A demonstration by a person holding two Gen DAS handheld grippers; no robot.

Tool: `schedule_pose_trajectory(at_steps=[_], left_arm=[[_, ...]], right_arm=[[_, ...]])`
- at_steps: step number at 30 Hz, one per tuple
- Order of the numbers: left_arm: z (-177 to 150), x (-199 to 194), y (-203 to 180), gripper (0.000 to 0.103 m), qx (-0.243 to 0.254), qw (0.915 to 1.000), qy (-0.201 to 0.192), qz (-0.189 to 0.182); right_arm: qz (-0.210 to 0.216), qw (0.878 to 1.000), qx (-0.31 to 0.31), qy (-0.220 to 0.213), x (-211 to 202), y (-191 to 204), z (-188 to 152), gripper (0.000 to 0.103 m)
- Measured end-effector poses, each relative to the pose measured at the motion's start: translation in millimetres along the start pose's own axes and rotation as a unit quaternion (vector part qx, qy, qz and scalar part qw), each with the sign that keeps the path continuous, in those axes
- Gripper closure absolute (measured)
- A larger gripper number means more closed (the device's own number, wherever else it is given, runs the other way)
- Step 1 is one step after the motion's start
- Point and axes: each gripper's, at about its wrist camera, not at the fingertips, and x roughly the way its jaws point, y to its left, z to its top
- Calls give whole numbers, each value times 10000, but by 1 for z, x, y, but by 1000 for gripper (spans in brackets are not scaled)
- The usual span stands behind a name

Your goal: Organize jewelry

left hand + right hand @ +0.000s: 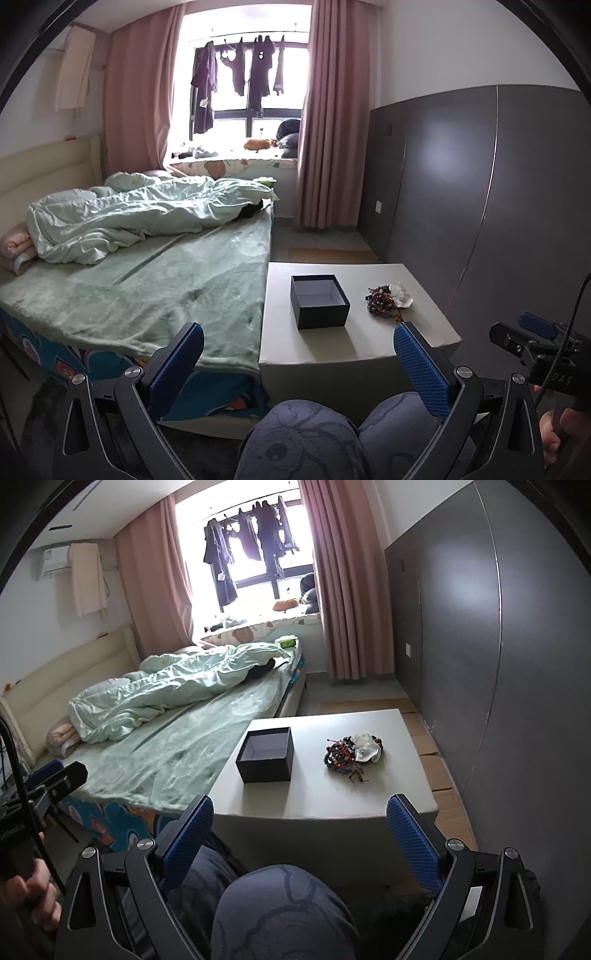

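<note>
An open dark box (319,306) (266,754) with a pale lining stands empty on a low white table (351,343) (332,797). To its right lies a heap of bead bracelets (380,300) (340,756), with clear crystal pieces (402,295) against it; these look white (364,749) in the right wrist view. My left gripper (297,334) is open and held back from the table's near edge, nothing between its blue pads. My right gripper (300,808) is open too, short of the table, also seen at the right of the left view (532,334).
A bed (155,277) with a green blanket and rumpled duvet butts against the table's left side. A dark wardrobe wall (480,192) runs along the right. The person's knees (314,435) in patterned trousers sit below the grippers. Cardboard (436,760) covers the floor right of the table.
</note>
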Motion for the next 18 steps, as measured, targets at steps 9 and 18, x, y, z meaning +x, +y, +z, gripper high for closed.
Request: schedule_pose_trajectory(at_steps=[9,18], left_arm=[[-1,3,2,0,20,10000,-23,-36],[-1,5,-1,0,12,10000,-18,-87]], right_arm=[[-31,10000,-1,24,1,1,1,8],[-72,10000,48,-2,2,-3,2,8]])
